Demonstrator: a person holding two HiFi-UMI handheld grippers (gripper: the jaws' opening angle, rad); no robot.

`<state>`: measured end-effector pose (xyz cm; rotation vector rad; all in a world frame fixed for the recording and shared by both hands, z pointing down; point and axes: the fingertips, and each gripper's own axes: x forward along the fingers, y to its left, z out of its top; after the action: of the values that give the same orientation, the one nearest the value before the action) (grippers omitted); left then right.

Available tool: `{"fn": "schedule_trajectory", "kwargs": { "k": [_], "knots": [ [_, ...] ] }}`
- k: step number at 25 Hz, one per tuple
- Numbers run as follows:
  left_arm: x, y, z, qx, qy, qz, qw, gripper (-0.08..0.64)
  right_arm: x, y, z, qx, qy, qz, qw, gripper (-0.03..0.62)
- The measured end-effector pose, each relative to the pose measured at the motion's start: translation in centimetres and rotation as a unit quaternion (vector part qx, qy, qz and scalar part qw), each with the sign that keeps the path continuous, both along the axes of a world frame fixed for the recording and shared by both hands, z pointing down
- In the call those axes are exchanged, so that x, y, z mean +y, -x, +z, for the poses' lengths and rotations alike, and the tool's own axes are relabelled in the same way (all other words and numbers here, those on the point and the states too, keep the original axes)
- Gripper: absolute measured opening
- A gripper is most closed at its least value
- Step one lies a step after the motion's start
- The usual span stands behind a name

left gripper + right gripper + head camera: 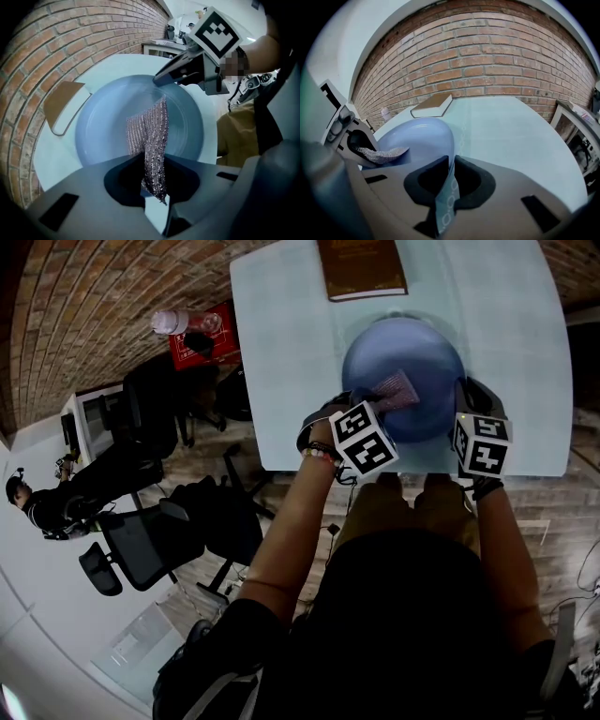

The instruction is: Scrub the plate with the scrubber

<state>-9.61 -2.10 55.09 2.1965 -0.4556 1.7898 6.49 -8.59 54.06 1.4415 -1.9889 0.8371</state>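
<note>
1. Your left claw [155, 190]: clamped on mesh scrubber [152, 136], over blue plate [105, 126].
2. Your right claw [449, 187]: pinching plate rim near table [520, 131] edge.
3. Risk: hard strokes may wrench the rim free.

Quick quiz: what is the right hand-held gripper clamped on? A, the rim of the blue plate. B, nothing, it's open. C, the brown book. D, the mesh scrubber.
A: in the right gripper view, the right hand-held gripper has its jaws closed on the near rim of the plate, while the scrubber hangs from the left hand-held gripper.
</note>
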Motion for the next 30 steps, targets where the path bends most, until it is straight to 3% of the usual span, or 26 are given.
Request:
{"fn": "schedule_trajectory", "kwargs": {
  "k": [6,11,16,18,22,27,30],
  "knots": [
    [2.1,-1.2,-0.1,0.018,0.041,0.040,0.9982,0.078,-0.1,0.0,0.0,-0.003,0.001,-0.001,1.000,0.064],
    [3.7,-3.5,0.1,0.025,0.022,0.108,0.9936,0.078,0.0,0.0,0.2,-0.005,-0.001,0.000,1.000,0.064],
    [4.2,-6.2,0.1,0.055,0.019,0.129,0.9900,0.078,-0.1,0.1,0.2,-0.010,0.001,-0.001,1.000,0.064],
    [3.6,-7.0,0.0,0.069,0.010,0.110,0.9914,0.078,-0.1,0.1,0.2,-0.014,0.002,-0.002,1.000,0.064],
    [2.0,-8.0,0.0,0.111,-0.028,0.015,0.9933,0.077,0.0,0.2,0.1,-0.021,0.004,-0.002,1.000,0.064],
    [0.6,-8.3,0.0,0.101,-0.087,-0.023,0.9908,0.077,0.0,0.1,0.3,-0.027,0.005,0.003,1.000,0.064],
    [0.0,-8.3,0.1,0.090,-0.100,-0.035,0.9903,0.077,0.0,0.1,0.2,-0.027,0.004,0.004,1.000,0.064]
  ]
}}
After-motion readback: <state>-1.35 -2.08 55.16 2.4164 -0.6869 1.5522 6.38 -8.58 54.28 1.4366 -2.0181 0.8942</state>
